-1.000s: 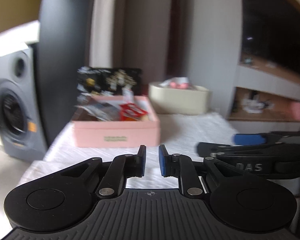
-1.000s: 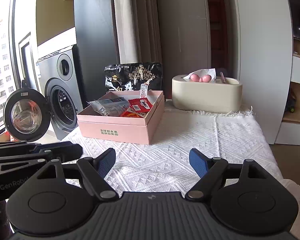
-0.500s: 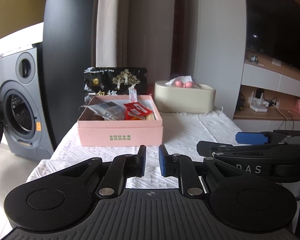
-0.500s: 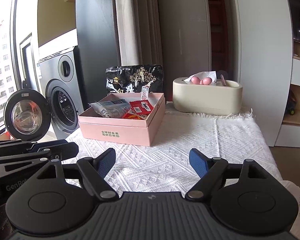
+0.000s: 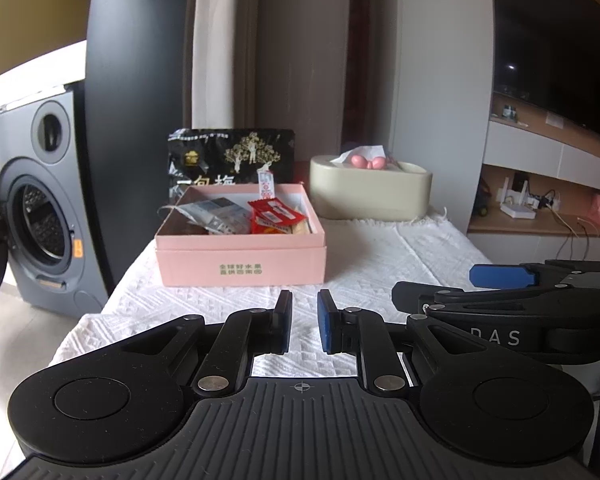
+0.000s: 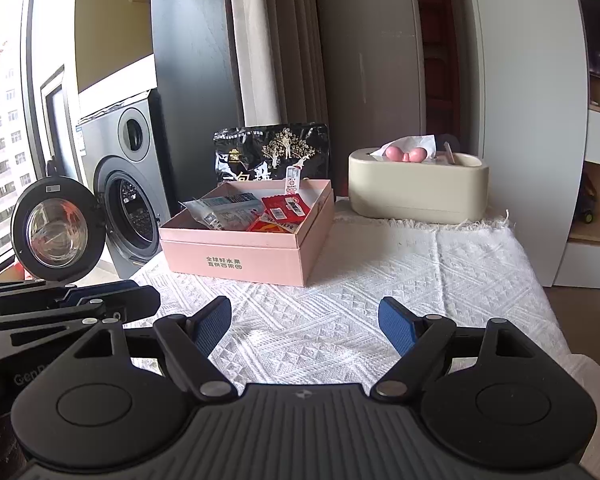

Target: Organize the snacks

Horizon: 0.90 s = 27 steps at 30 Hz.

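A pink box [image 5: 242,256] [image 6: 236,254] stands on the white cloth and holds several snack packets, among them a red packet [image 5: 274,216] [image 6: 282,212] and a silver packet [image 5: 216,216] [image 6: 224,208]. A black snack bag [image 5: 232,158] [image 6: 272,152] stands upright behind the box. My left gripper [image 5: 303,322] hovers short of the box, jaws nearly closed with a narrow gap and nothing between them; it also shows from the side in the right wrist view [image 6: 112,294]. My right gripper [image 6: 305,322] is open and empty above the cloth, seen from the side in the left wrist view [image 5: 500,276].
A cream tissue holder [image 5: 370,192] [image 6: 418,186] stands at the back right of the table. A washing machine [image 5: 36,208] [image 6: 128,184] with its door open [image 6: 58,228] stands left of the table. Shelving [image 5: 548,200] is to the right. The cloth [image 6: 400,276] covers the tabletop.
The left wrist view steadied and turned slightly, bringing the box nearer the centre. The right gripper moved slightly closer. No jaw opened or shut.
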Each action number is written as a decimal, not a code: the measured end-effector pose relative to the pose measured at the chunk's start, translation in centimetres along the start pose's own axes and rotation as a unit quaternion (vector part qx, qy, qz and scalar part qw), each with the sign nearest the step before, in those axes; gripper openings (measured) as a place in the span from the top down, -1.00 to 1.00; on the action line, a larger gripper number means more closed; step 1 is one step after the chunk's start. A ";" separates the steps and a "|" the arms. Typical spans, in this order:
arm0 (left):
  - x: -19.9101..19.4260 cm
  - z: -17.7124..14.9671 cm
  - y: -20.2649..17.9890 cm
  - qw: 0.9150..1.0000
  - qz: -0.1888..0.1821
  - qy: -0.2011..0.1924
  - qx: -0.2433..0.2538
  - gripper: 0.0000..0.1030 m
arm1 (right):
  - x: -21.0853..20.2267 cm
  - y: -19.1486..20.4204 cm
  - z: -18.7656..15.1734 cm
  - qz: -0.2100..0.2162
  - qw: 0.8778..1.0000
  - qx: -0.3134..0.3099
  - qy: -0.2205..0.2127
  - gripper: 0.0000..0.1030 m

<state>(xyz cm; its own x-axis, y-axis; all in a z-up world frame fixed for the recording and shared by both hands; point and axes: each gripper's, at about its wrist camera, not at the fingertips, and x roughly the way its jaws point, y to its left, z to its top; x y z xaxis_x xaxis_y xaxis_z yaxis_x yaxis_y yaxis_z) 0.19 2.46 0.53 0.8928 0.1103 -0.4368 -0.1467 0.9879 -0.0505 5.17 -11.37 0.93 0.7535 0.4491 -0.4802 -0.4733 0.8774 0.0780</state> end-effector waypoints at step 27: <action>0.7 -0.5 0.1 1.000 0.008 0.011 0.006 0.65 | 0.6 0.0 -0.5 -0.003 1.000 0.001 0.014 -0.58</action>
<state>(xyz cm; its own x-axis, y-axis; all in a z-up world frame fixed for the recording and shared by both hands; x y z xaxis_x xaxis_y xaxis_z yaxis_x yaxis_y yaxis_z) 0.54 2.61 -0.25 0.8808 0.1235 -0.4571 -0.1559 0.9872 -0.0337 5.42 -11.18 0.22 0.7423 0.4396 -0.5057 -0.4683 0.8802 0.0777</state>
